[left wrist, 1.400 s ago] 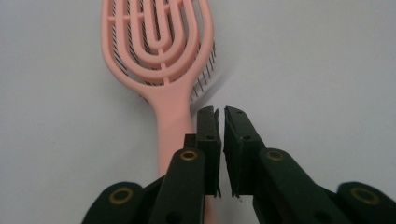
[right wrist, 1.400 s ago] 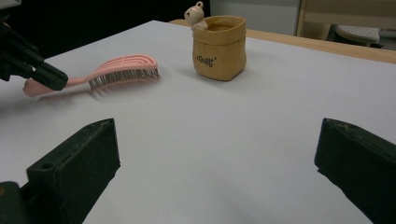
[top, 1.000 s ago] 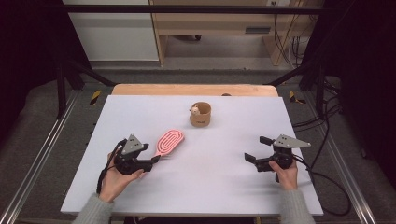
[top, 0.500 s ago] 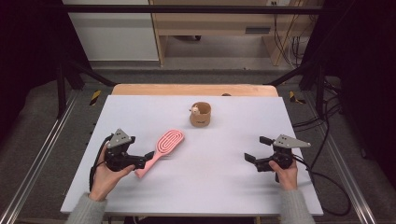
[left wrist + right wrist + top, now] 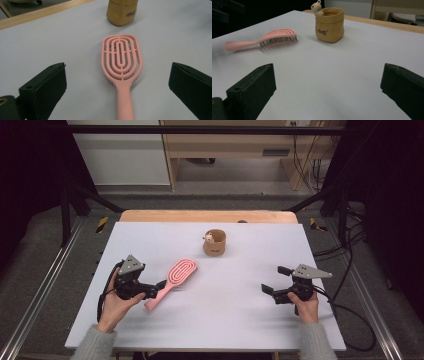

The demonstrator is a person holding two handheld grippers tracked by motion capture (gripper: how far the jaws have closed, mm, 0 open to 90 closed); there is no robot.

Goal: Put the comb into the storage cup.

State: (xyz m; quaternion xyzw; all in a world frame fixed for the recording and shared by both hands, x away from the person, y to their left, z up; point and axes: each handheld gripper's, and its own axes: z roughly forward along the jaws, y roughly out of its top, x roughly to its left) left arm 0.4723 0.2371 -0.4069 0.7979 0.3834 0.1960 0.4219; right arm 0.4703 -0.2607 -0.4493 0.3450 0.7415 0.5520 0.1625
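High view showed the white bench [image 5: 220,320] with a pink hairbrush [image 5: 172,282] lying flat on it, left of the middle, its oval head pointing far and right, its handle running near and left. The left hand-held gripper [image 5: 156,288] sat at the handle end; its jaws had just been opening and stood wide, one on each side of the handle, and the pads did not press on it. In the left gripper view the hairbrush [image 5: 122,67] lay between the two black jaws with clear bench showing on both sides of the handle, bristles down.

The right hand-held gripper [image 5: 275,280] rested near the right edge of the bench, well apart from the brush, its jaws spread wide with nothing between them; the right gripper view showed bare bench between its pads.

A small tan pouch-shaped cup [image 5: 215,243] with a little animal figure on its rim stood upright farther back, near the middle, just beyond the brush head and not touching it.
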